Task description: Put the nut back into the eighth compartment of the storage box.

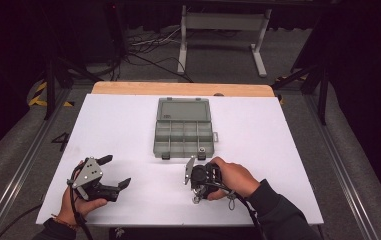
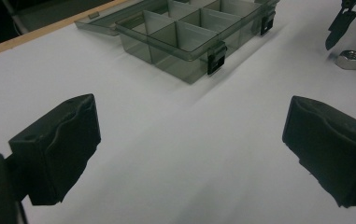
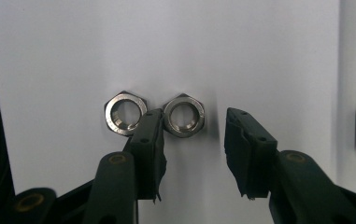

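Right gripper view had the parted right gripper [image 3: 192,140] bracketing one hard, slick nut [image 3: 183,115] mid-frame; left gripper [image 2: 189,144] gaped empty.

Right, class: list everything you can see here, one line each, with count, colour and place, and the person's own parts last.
Box: one, grey-green clear plastic, lid open, mid-table, compartments look empty.
Nuts: two, silver, side by side on the table in front of the right tongs.
Table: one, white top, wooden far edge.
Stand: one, white, on the floor beyond the table.
Left tongs: black, open, near left.
Right tongs: black, open, one jaw between the nuts.
Hands: two, holding the tongs.
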### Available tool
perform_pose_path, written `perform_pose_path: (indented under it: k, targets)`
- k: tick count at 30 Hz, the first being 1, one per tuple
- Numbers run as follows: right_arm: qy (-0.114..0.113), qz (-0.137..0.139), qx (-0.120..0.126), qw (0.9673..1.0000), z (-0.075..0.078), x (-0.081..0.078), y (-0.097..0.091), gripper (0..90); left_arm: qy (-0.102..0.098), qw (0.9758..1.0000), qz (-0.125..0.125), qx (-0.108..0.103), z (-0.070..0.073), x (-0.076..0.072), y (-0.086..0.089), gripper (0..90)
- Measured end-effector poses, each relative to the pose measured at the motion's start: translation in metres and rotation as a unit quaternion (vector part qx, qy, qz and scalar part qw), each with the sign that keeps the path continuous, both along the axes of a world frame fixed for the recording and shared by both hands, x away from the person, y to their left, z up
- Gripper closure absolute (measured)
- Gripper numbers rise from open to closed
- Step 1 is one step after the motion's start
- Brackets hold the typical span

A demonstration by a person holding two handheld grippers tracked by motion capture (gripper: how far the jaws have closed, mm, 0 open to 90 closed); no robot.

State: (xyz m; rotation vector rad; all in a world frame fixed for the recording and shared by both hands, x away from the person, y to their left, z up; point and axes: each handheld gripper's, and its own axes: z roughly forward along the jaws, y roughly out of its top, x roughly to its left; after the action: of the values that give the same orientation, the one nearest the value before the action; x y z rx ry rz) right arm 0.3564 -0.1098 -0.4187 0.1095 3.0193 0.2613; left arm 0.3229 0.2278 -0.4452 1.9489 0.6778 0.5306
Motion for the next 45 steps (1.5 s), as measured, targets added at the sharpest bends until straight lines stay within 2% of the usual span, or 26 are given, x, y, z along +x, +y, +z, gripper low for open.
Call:
perform_pose_path:
  k: [4,9,14,16,24,27,32,39,45]
  targets:
    - [0.01,0.003,-0.006,0.9999,-0.004,0.002,0.005,61.6,-0.001,1.0,-0.001,-0.001,0.0,0.0,0.001,4.7]
    - [0.028,0.002,0.002,0.9996,-0.003,0.003,0.004,69.7,0.0,1.0,-0.001,0.0,0.0,0.0,0.0,4.7]
    - [0.039,0.0,0.003,0.9992,-0.003,0.007,0.002,70.4,0.0,1.0,-0.001,0.0,0.0,0.0,0.0,4.7]
    - [0.034,-0.007,-0.003,0.9994,-0.002,0.007,0.001,70.4,0.0,1.0,-0.001,0.0,0.0,0.0,0.001,4.7]
    - [0.019,-0.02,0.013,0.9995,0.01,0.011,-0.009,70.4,-0.003,1.0,-0.001,-0.003,0.001,0.0,0.001,4.7]
    - [0.007,-0.027,0.02,0.9994,0.024,0.014,-0.016,70.4,-0.005,1.0,-0.001,-0.003,0.001,0.0,0.001,4.7]
    - [-0.006,-0.038,0.026,0.9989,0.038,0.018,-0.023,70.4,-0.006,1.0,-0.001,-0.004,0.001,0.0,0.001,4.6]
    - [-0.032,-0.065,0.038,0.9967,0.066,0.032,-0.036,70.4,-0.008,0.9999,-0.002,-0.007,0.001,-0.001,0.002,4.5]
    - [-0.041,-0.097,0.038,0.9937,0.079,0.056,-0.045,70.4,-0.009,0.9999,-0.002,-0.006,0.002,-0.001,0.003,4.5]
